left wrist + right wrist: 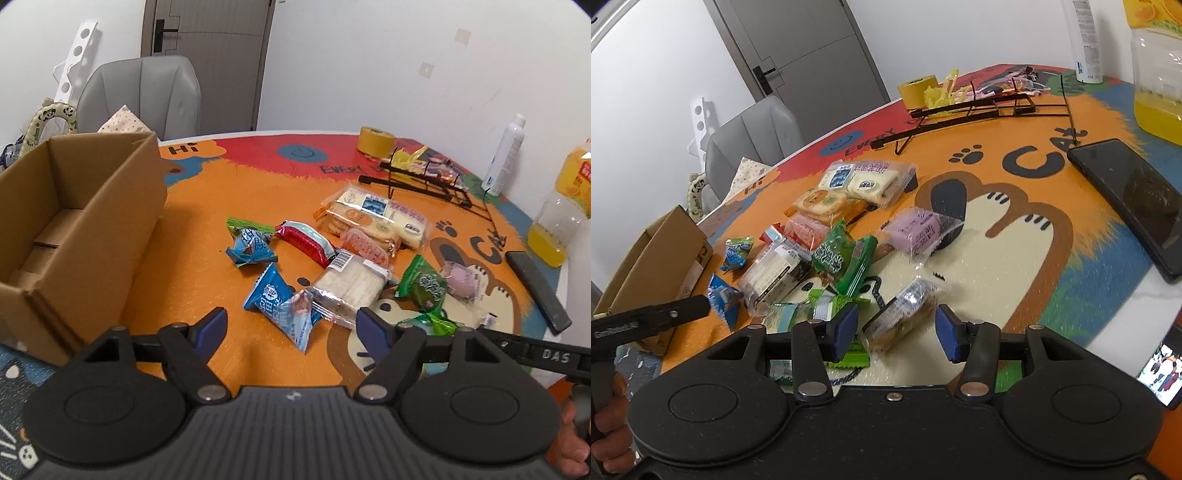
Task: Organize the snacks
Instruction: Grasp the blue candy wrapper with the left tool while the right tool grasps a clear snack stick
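An open cardboard box (74, 229) stands at the table's left edge, with nothing visible inside. Wrapped snacks lie scattered mid-table. My left gripper (293, 326) is open just above the cloth. A blue triangular packet (284, 306) lies between its fingers, and neither pad touches it. Beyond it are a clear-wrapped sandwich cake (351, 284), a red packet (306, 240) and another blue packet (251, 245). My right gripper (897, 325) is open around a clear-wrapped brown pastry (901, 314), with small gaps at both pads. Green packets (842, 258) and a purple cake (919, 229) lie close by.
A black phone (1126, 199) lies to the right, and a lit phone (1160, 376) sits at the near right edge. A juice bottle (561, 206), a white bottle (506, 155), a tape roll (376, 140) and a black wire rack (424, 181) stand at the back. A grey chair (140, 99) is behind the box.
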`<state>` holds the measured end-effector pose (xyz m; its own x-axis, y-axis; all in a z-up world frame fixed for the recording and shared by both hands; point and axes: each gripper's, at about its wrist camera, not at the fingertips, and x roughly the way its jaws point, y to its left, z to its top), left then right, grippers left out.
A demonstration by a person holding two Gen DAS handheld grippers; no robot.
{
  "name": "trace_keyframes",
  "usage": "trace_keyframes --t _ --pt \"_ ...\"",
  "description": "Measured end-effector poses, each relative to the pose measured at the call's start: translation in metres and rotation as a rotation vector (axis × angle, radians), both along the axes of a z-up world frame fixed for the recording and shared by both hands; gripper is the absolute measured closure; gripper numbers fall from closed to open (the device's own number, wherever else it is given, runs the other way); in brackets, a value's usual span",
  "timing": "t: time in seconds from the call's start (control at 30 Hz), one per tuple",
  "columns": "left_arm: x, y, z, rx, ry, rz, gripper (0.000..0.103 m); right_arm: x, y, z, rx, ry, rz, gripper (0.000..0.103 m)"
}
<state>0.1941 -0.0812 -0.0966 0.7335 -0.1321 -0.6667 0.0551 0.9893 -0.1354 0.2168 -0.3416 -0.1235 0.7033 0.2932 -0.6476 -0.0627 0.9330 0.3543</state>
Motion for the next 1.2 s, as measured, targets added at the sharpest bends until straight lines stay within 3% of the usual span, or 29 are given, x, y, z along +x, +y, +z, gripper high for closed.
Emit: trace_keyframes --t 0.27,0.67,0.77,0.8,0.87,0.93,1.0,1.2 --pt "0.022 -0.007 -0.019 0.033 0.037 0.018 0.033 0.003 -0.009 0.000 -0.015 -0.001 -0.007 0.059" --pt "0.035 -0.012 -0.032 0.109 0.021 0.071 0.043 0.002 -0.005 0.002 -0.071 0.001 -0.032 0.057" --pt "0.035 -0.010 -0.032 0.114 0.017 0.070 0.059 0.004 0.004 0.001 -0.100 -0.010 -0.021 0.056" --pt "0.034 -0.008 -0.032 0.106 0.015 0.068 0.071 0.005 0.006 0.000 -0.108 -0.013 -0.020 0.056" --pt "0.034 -0.004 -0.031 0.087 0.018 0.070 0.074 0.005 0.009 0.000 -0.139 -0.014 -0.021 0.060" --pt "0.031 -0.001 -0.028 0.074 0.009 0.074 0.076 0.005 0.011 0.001 -0.179 -0.014 -0.029 0.077" --pt "0.027 0.001 -0.023 0.074 -0.003 0.072 0.076 0.006 0.008 0.001 -0.157 -0.004 -0.026 0.086" --pt "0.016 0.005 -0.009 0.063 -0.023 0.060 0.076 0.000 0.013 0.005 -0.105 -0.008 0.012 0.087"
